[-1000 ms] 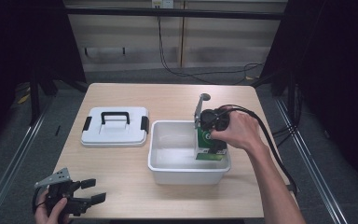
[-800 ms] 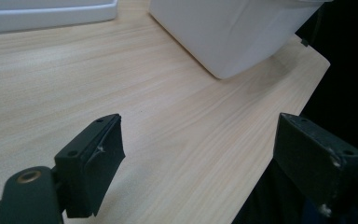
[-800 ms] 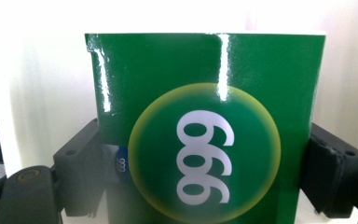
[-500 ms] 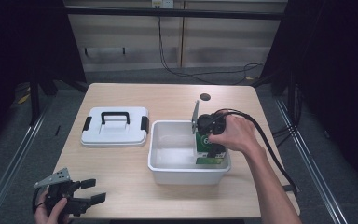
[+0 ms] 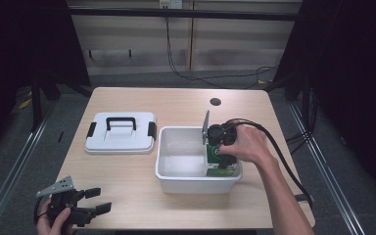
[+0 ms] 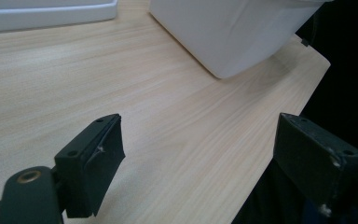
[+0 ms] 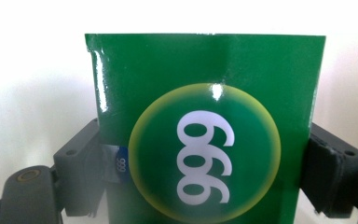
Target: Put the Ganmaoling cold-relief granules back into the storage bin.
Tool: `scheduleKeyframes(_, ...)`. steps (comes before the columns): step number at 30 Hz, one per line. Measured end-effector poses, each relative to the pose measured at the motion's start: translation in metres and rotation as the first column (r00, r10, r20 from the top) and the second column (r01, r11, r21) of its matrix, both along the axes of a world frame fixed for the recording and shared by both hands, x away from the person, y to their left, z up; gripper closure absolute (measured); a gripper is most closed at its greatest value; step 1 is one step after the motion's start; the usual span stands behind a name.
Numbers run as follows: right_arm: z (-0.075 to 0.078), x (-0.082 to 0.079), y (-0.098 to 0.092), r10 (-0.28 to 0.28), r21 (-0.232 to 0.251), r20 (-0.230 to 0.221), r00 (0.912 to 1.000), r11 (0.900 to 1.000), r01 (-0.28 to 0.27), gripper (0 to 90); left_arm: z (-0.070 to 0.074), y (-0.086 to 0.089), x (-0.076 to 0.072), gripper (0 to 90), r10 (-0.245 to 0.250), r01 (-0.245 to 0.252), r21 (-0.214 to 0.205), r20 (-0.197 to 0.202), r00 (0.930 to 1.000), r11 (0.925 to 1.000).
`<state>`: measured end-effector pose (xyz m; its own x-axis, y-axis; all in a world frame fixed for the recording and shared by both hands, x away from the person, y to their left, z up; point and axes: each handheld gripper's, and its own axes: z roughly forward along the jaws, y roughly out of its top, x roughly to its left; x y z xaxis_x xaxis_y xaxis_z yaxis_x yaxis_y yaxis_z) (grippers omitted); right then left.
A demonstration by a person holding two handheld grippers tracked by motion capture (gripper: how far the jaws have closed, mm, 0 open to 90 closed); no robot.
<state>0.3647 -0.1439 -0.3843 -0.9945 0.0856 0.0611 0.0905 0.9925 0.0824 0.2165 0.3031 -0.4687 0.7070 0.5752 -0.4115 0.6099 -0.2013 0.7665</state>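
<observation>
A green box point(image 7: 205, 130) with a white "999" on a yellow-ringed circle sits between my right gripper's jaws, which press on both its sides. In the high view that box point(image 5: 220, 164) is down inside the white bin point(image 5: 176, 182), at its right end, with my right gripper point(image 5: 221, 155) over it. My left gripper point(image 5: 94, 201) rests open at the table's front left corner. In the left gripper view its jaws stand wide apart over bare wood, with the white bin point(image 6: 237, 32) ahead.
A white lid point(image 5: 121, 131) with a black handle and black clips lies on the table left of the bin. A small round hole point(image 5: 215, 102) marks the table's far side. The right gripper's cable point(image 5: 279, 156) trails off to the right.
My right gripper has moved down and toward the person, lowering the green box deeper into the bin's right end. The left gripper has not moved.
</observation>
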Motion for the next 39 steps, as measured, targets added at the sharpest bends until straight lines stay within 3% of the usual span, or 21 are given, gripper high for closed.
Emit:
scheduleKeyframes(11,-0.013,0.000,0.004,0.002,-0.029,0.008,1.0000,0.9996,-0.002,14.5,0.000,0.000,0.000,16.0,0.001,-0.001,-0.004,-0.003,1.0000,1.0000)
scheduleKeyframes(15,-0.016,0.000,0.006,-0.033,-0.051,0.004,0.9994,0.9981,0.033,14.4,0.000,0.000,0.000,16.0,-0.001,0.001,0.000,-0.002,1.0000,1.0000)
scheduleKeyframes(19,-0.019,0.002,0.007,-0.031,-0.063,-0.001,0.9995,0.9975,0.031,14.3,0.000,0.000,0.000,16.0,-0.003,0.003,0.000,-0.002,1.0000,1.0000)
scheduleKeyframes(28,-0.025,0.003,0.008,-0.032,-0.082,0.025,0.9992,0.9961,0.034,13.5,0.000,0.000,0.000,16.0,-0.002,0.002,0.001,0.000,1.0000,1.0000)
scheduleKeyframes(39,-0.036,0.004,0.010,-0.024,-0.096,0.000,0.9997,0.9951,0.023,12.5,0.000,0.001,0.000,15.9,-0.001,0.001,0.001,0.002,1.0000,1.0000)
